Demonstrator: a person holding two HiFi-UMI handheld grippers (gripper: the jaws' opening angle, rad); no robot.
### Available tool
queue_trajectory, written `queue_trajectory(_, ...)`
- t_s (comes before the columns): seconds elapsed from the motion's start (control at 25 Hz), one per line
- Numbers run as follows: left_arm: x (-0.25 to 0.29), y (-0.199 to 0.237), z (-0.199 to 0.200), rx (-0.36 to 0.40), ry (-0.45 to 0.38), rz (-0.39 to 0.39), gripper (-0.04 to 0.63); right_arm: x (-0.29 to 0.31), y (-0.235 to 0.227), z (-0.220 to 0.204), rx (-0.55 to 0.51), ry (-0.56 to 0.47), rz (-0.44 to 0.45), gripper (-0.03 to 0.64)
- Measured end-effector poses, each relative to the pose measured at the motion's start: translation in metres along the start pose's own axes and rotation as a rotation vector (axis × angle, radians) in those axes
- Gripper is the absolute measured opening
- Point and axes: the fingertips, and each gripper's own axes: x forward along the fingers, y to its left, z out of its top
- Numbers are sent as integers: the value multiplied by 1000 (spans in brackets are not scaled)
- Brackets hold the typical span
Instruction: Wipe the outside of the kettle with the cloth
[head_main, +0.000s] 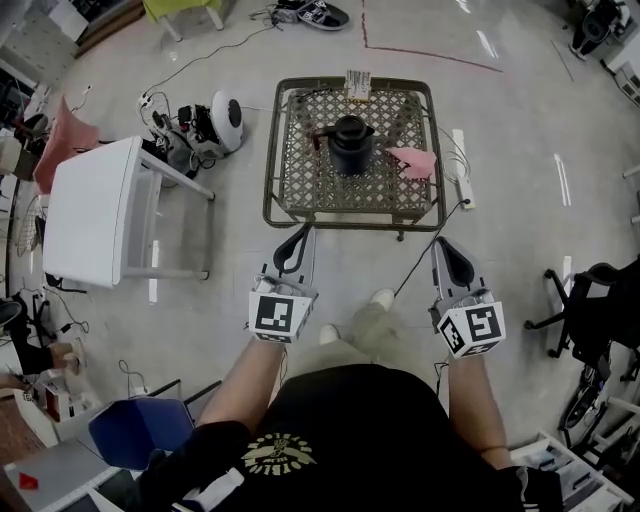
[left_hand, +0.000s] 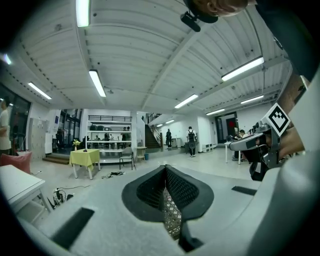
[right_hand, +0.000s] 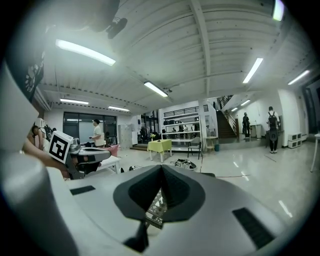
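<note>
The black kettle (head_main: 351, 143) stands near the middle of the lattice-topped worktop (head_main: 300, 185), in the upper centre of the head view. The pink cloth (head_main: 413, 162) lies just beside it, on its right. Both tongs are below the worktop's lower edge in the frame, over the pale floor (head_main: 520, 130). The left tongs (head_main: 303, 232) are at centre-left and the right tongs (head_main: 441, 243) at centre-right. Each pair is pressed together with nothing between the tips. A white table (head_main: 95, 210) stands at the left of the frame.
</note>
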Motion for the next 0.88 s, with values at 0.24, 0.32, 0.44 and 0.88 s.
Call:
queue_trajectory(0.24, 30, -11, -5, -10, 1, -9, 9, 13, -23, 0, -27, 19, 31, 11)
queue_trajectory(0.32, 41, -11, -10, -28, 8, -9, 9, 19, -33, 1, -19, 18, 17, 11)
queue_trajectory(0.44, 55, -5, -14, -62, 21, 3, 9, 27, -43, 5, -27, 2, 20, 11)
queue_trajectory(0.88, 100, 3, 18, -38, -4, 67, 9, 60, -84, 21, -40, -18, 78, 11)
